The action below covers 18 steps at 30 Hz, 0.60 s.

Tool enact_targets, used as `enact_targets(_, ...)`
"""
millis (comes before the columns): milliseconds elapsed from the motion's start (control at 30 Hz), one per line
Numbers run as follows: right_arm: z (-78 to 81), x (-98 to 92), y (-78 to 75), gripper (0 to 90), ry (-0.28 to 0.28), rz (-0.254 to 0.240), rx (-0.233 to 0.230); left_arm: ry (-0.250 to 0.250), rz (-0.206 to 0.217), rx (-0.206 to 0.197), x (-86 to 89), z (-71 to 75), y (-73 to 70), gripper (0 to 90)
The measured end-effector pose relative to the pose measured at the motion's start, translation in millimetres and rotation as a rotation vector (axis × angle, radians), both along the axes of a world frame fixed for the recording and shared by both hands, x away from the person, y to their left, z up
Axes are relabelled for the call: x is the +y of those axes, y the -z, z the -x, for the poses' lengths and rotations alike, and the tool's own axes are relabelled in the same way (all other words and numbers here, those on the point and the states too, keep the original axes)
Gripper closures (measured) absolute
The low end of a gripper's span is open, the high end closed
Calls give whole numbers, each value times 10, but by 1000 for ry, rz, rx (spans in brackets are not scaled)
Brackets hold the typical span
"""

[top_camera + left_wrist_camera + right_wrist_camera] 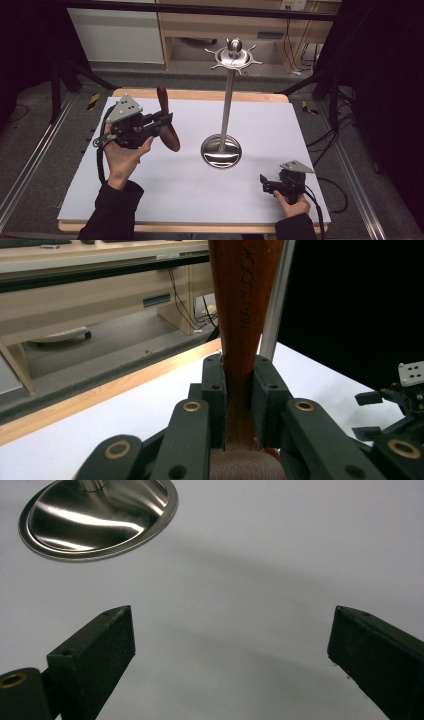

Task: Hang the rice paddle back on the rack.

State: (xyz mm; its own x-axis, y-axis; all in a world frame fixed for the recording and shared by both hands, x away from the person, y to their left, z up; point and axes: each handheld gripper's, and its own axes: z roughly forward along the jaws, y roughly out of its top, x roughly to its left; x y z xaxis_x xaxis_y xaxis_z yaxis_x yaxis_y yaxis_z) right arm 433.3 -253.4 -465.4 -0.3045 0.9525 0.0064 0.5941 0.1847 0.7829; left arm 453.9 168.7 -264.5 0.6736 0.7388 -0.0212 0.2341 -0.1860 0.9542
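Held thing: a brown wooden utensil (pixel 167 120), long and slim, with a broad rounded end low over the table and a narrow end pointing up and away; letters are burned into its handle (pixel 246 290).
Left claw (pixel 159 122): closed tight on the utensil's narrow handle, both pads (pixel 265 405) pressed flat against the wood, seen close in the left gripper view (pixel 239 405). It is lifted clear of the table, at the left.
Utensil's place: in the air above the left half of the white table (pixel 175 190), tilted, its broad end just short of the surface as far as the high view tells.
Right claw (pixel 267 182): jaws spread wide with nothing between them, only bare table under them in the right gripper view (pixel 232 650). It sits low near the table's front right corner.
Stand: a steel rack (pixel 226 100) stands upright near the middle of the table, a thin pole rising from a round dished base (pixel 100 517) to a disc with small hooks (pixel 235 56) and a ball knob on top.
Dish of the base: shallow, shiny, holding nothing but the pole's foot.
Hooks: bare as far as they show.
In the way: the rack stands between the two claws, right of the utensil and well apart from it.
Around: a wooden table edge (pixel 100 392) at the back, grey floor, pale cabinets (pixel 115 35) and cables beyond.
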Motion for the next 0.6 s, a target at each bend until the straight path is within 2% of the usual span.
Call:
enact_targets(33,0,0,0,54,2,-2,0,5,9,15,-27,6,-11,780)
enact_targets(167,-2,-13,0,54,-2,-4,-3,8,-12,-6,-92,-25,-60,780)
enact_targets(333,6,-20,-5,54,5,-15,-1,18,-17,-11,-162,-53,-115,780)
enact_targets(600,18,-30,-20,54,5,-18,-10,24,-7,-16,-208,-90,-177,780)
